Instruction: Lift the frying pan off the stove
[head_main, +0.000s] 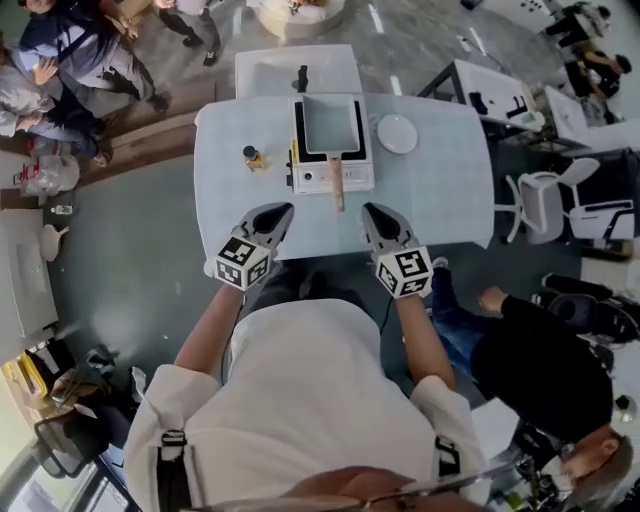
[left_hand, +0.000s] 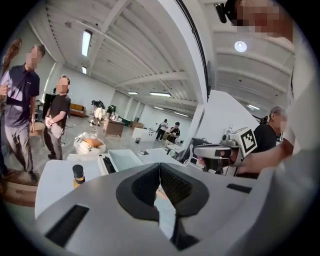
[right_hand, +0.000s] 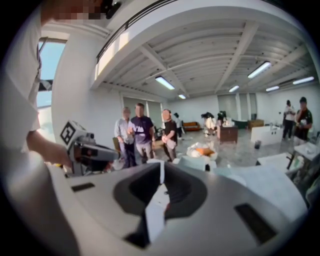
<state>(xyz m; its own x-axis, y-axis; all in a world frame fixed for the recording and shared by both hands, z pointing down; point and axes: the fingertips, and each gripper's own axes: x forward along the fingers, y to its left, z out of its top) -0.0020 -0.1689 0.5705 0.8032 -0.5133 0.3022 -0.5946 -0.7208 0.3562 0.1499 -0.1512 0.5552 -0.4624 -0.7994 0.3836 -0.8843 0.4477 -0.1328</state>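
So pan (head_main: 330, 122): on the stove (head_main: 318, 178), we're not on it yet
Left gripper (head_main: 281, 210): fingers clenched, empty, over desk (head_main: 440, 190) edge
Right gripper (head_main: 371, 210): clenched, empty too

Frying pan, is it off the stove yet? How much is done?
Nothing is done yet: the frying pan sits on the stove. In hand: nothing; the left gripper and right gripper are shut and empty, over the near edge of the table, short of the wooden handle. Left: open, grip the handle, lift.
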